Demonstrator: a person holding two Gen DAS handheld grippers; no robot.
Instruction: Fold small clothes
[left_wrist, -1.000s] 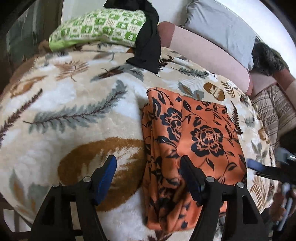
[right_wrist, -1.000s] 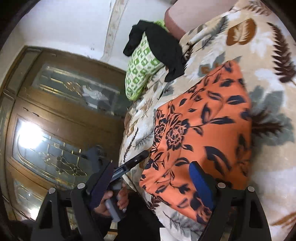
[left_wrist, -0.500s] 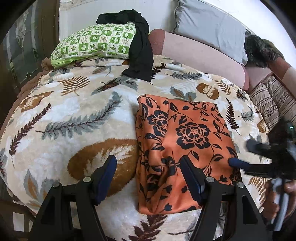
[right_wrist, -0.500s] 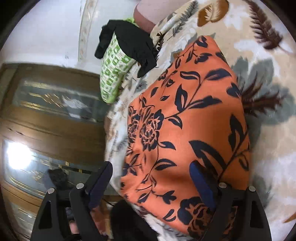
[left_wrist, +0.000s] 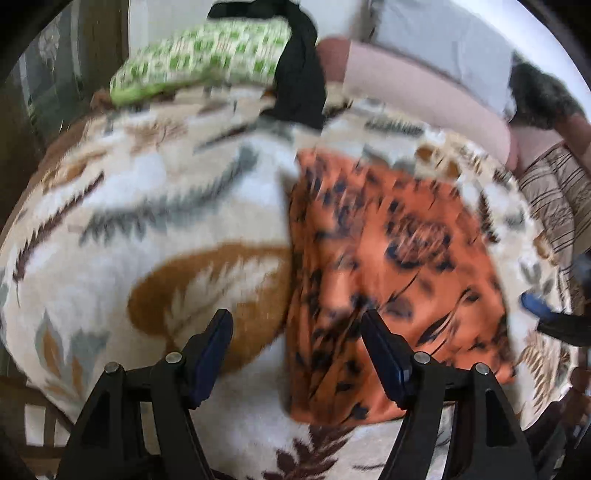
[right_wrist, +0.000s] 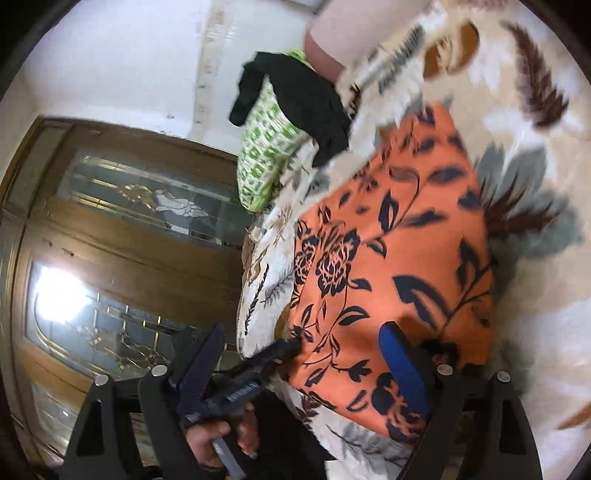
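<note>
An orange garment with a dark floral print (left_wrist: 388, 266) lies folded into a rough rectangle on a leaf-patterned blanket (left_wrist: 155, 221); it also shows in the right wrist view (right_wrist: 399, 258). My left gripper (left_wrist: 297, 354) is open and empty just above the garment's near left edge. My right gripper (right_wrist: 303, 365) is open and empty over the garment's near right corner. The left gripper (right_wrist: 258, 365) and the hand holding it show in the right wrist view, at the garment's edge. The right gripper's blue pad (left_wrist: 535, 306) shows at the right edge of the left wrist view. The left wrist view is blurred.
A green-and-white checked pillow (left_wrist: 207, 62) with a black garment (left_wrist: 299, 85) draped over it lies at the far end. A pink bolster (left_wrist: 417, 92), a grey pillow (left_wrist: 443, 40) and a dark furry thing (left_wrist: 543, 92) lie far right. A wooden glazed door (right_wrist: 110, 258) stands beside the bed.
The left gripper has moved in closer and lower over the garment's near left edge. The right gripper has drawn back slightly. Both stay open. The garment lies as before.
</note>
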